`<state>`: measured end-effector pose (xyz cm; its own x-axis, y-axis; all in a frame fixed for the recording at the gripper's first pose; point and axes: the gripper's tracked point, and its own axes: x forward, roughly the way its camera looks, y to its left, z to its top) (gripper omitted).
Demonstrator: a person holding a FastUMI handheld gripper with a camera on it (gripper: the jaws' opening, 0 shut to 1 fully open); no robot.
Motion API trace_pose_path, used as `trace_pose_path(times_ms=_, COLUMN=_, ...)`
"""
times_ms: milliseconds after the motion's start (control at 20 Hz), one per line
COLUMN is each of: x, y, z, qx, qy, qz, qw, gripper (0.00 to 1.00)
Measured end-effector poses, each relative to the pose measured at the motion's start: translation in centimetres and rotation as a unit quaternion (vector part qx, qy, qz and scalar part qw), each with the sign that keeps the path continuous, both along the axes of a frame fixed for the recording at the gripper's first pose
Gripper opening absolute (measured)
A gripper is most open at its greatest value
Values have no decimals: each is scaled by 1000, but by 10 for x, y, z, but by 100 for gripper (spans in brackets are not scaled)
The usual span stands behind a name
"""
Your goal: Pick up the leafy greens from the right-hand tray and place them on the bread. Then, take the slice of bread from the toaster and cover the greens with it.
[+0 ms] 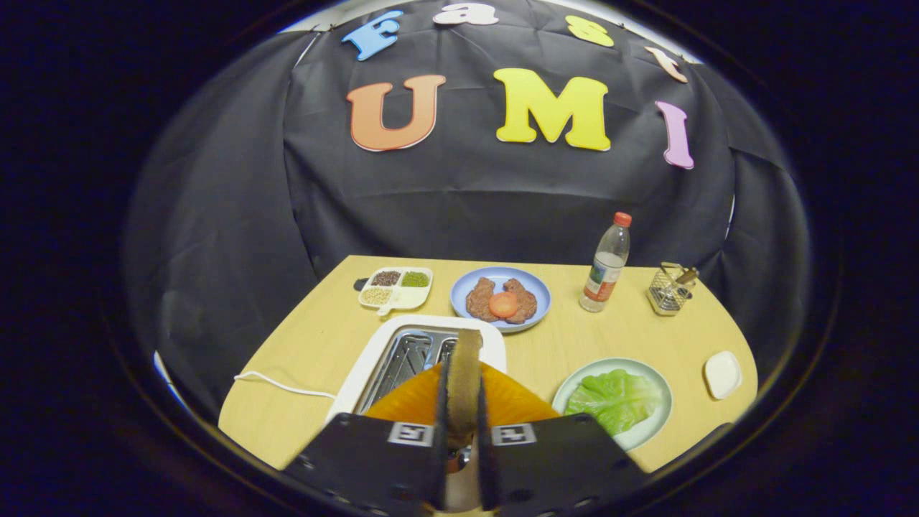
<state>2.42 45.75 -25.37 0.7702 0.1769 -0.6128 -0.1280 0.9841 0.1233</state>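
While the gripper holds the bread slice on edge, both fingers pressed to its faces, the slice rises just above the toaster, which lies directly beyond the fingers. Greens: lying on a pale plate, just right of the fingers, covering whatever is under them. Blue plate: beyond the toaster, bearing two brown patties with a tomato slice on top. Divided tray: left of the blue plate, grains in its compartments. Bottle, red cap: upright, right of the blue plate. Wire holder: far right corner. Small white dish: right of the greens. White cord: trailing left from the toaster. Surface: light wooden table. Backdrop: black cloth wall.
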Motion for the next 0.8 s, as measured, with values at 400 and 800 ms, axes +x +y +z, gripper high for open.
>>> trace_pose_path(times_ms=400, x=7, y=-12, z=92, qx=83, qy=-60, qz=29, qw=994, gripper=11)
trace_pose_path(times_ms=800, x=14, y=-110, z=112, qx=116, qy=-75, qz=-12, qw=990, gripper=11)
